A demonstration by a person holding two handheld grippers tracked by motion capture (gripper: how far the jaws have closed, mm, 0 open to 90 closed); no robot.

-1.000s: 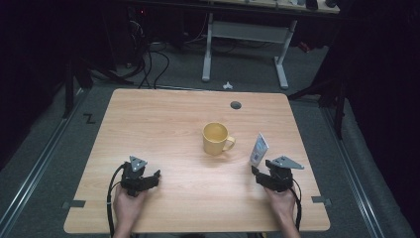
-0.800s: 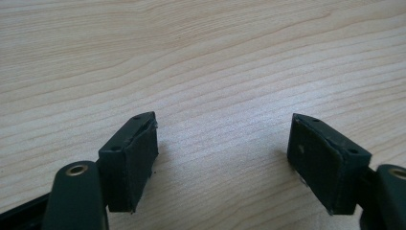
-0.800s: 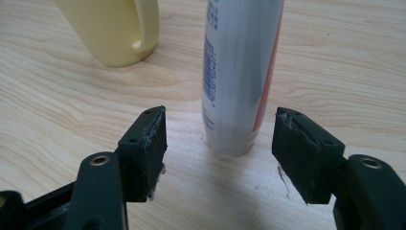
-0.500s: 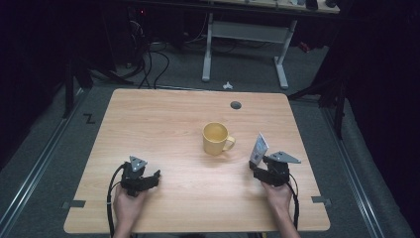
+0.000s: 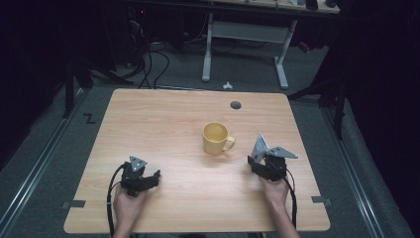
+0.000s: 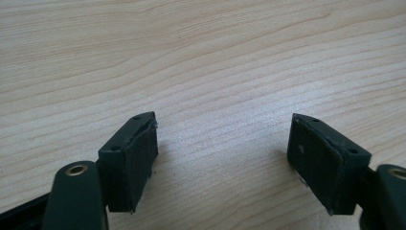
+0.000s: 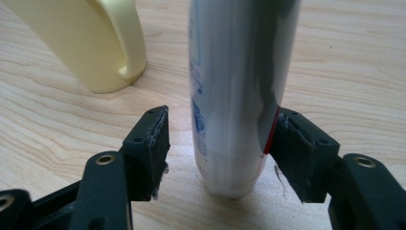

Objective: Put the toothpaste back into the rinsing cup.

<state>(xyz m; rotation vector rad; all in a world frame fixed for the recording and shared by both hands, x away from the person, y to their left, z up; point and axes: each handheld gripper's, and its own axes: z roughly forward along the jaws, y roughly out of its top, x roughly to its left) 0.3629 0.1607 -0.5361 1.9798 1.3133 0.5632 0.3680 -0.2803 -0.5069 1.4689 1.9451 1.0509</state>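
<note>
On table (image 5: 163,129), light wood top, R half, near front edge: white tube (image 5: 259,147), standing on its cap end, tilted, flat crimped end up. Blue print down one side, red line near one edge as seen in R gripper view (image 7: 239,96).

Between jaws of right gripper (image 5: 258,166): tube's lower part. Jaws just been closing, tube between them. R-hand pad in R gripper view touching tube's edge at red line; L-hand pad (image 7: 155,143) still apart from tube, strip of bare wood visible between. Not yet pinched on both sides; jaws partly spread. Tube base resting on table, just ahead of jaw tips.

Behind gripper, toward front edge: right hand (image 5: 275,191), wrapped round gripper body, cable trailing back along forearm. Grey three-cornered plate on top of gripper, just R of tube's upper end.

Just L of tube, toward table centre: yellow mug (image 5: 216,138), upright, handle pointing toward tube. Mug and tube near, not touching; handle loop seen at upper L in R gripper view (image 7: 115,43).

L half of table, near front edge, well apart from tube and mug: left gripper (image 5: 148,178), held in left hand (image 5: 128,206). Jaws spread wide, nothing between them but bare wood, per L gripper view (image 6: 222,143). Tips low over tabletop; contact w/ wood cannot tell.

Far edge of table: small dark round grommet (image 5: 236,105).
</note>
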